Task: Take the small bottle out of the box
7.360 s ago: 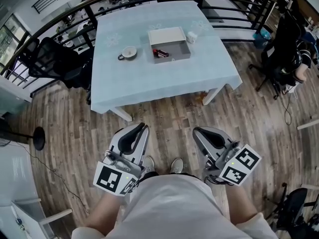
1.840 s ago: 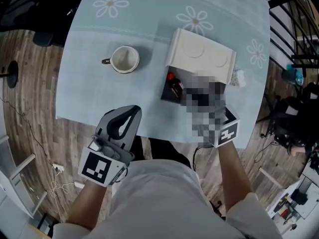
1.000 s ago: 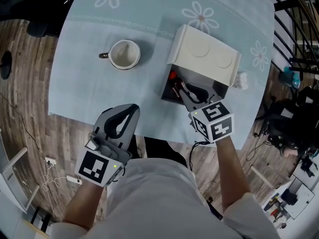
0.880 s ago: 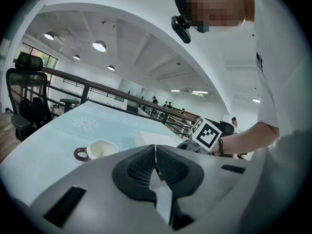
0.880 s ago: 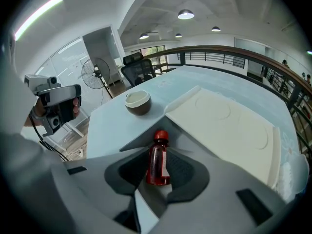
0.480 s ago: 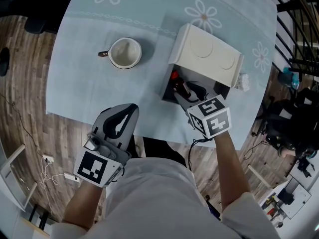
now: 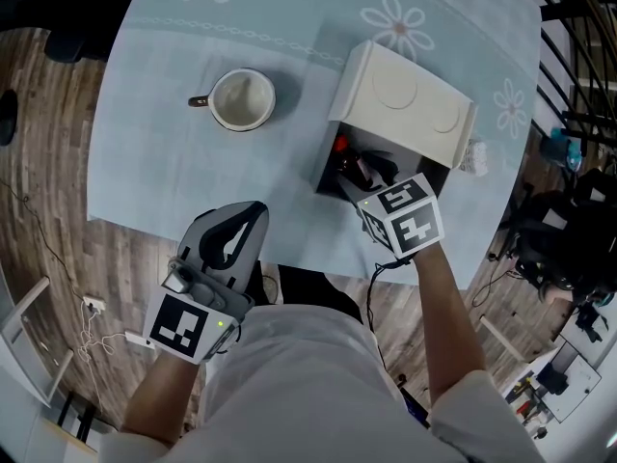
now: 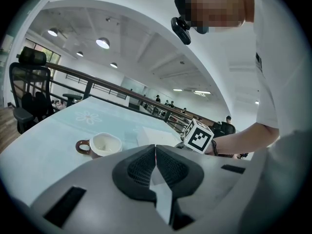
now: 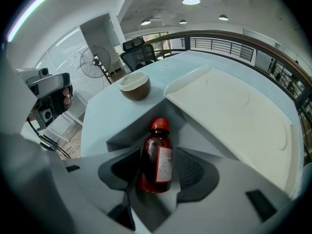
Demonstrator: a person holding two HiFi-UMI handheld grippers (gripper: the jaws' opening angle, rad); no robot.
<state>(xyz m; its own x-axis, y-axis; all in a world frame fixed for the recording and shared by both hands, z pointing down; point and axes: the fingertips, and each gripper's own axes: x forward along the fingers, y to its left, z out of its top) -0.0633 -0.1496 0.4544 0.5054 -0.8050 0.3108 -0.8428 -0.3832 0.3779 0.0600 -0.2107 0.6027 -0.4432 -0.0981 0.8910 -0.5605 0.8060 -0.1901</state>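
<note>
One risk: the right tongs (image 9: 158, 174), jaws just opened, straddled the small brown red-capped bottle (image 9: 157, 157) lying inside the grey open-lidded box (image 9: 127, 130); closing off-centre could skid it away. The left tongs (image 8: 155, 155), outside the box, were together.

Brown wood-plank floor (image 7: 48, 172) spreads all round the pale blue, daisy-print cloth-covered bench (image 7: 164, 172). A black metal railing (image 9: 229, 40) curves along its far side. There's a black office chair (image 8: 24, 91) at the left, round ceiling lamps (image 8: 103, 43) glowing overhead, and a standing fan (image 9: 96, 58) near a white pillar (image 9: 100, 33).
</note>
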